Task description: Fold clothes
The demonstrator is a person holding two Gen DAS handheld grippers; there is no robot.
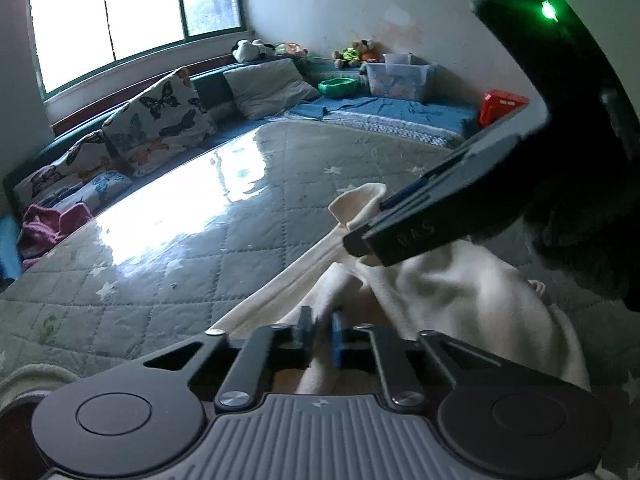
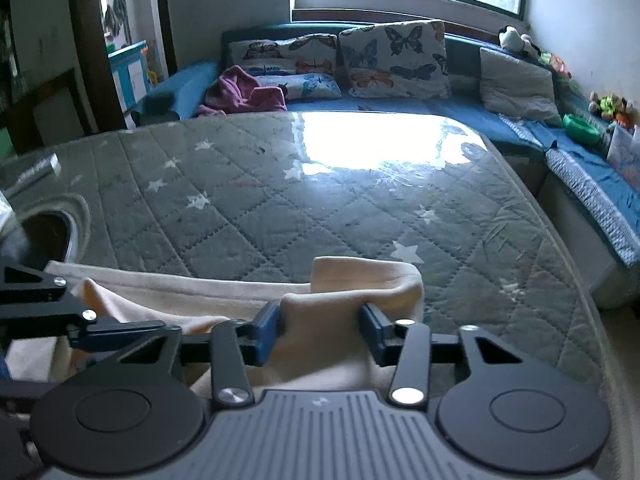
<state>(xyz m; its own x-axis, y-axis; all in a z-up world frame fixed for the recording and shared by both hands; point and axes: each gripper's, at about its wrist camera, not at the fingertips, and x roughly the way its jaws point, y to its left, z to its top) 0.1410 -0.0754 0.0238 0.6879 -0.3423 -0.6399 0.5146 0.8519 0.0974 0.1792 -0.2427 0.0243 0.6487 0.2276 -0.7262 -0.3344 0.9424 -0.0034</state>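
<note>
Here our left gripper pinches the cream garment narrowly at the near mat edge; our right gripper, fingers wide, straddles a raised fold just beside it.

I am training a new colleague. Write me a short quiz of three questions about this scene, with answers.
1. True or false: the left tool pinches the cream garment.
2. What does the garment lie on?
3. The right tool is: A) wide around a fold, B) far from the cloth.

Key:
1. True.
2. The grey quilted table cover.
3. A; its fingers stand apart with cloth between.
</note>
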